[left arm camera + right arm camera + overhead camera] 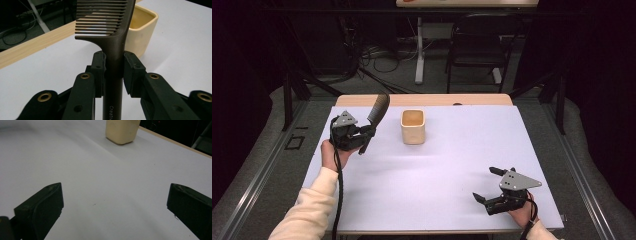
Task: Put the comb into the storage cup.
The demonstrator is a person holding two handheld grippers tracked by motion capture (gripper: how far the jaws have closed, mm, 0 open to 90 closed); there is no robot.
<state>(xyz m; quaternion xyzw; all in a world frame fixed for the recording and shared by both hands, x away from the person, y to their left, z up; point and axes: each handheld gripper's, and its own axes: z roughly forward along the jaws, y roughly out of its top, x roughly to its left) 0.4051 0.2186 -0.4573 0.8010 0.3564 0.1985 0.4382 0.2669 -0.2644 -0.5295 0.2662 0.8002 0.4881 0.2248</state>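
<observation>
Landmark: a cream square cup point(413, 126) stands on the white table point(452, 165), toward its far edge.
Comb: a dark brown comb point(374, 120) is just left of the cup, raised off the table, toothed end up and tilted toward the cup.
Left gripper: the left gripper point(368, 132), left of the cup, clamps the comb's handle between its jaws.
Right gripper: the right gripper point(488, 185), well apart from the cup near the table's front right, has jaws spread wide, holding nothing.

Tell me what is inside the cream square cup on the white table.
The cream square cup shows only bare inner walls at its open top; its bottom is hidden by the front wall and by the dark brown plastic comb.
</observation>
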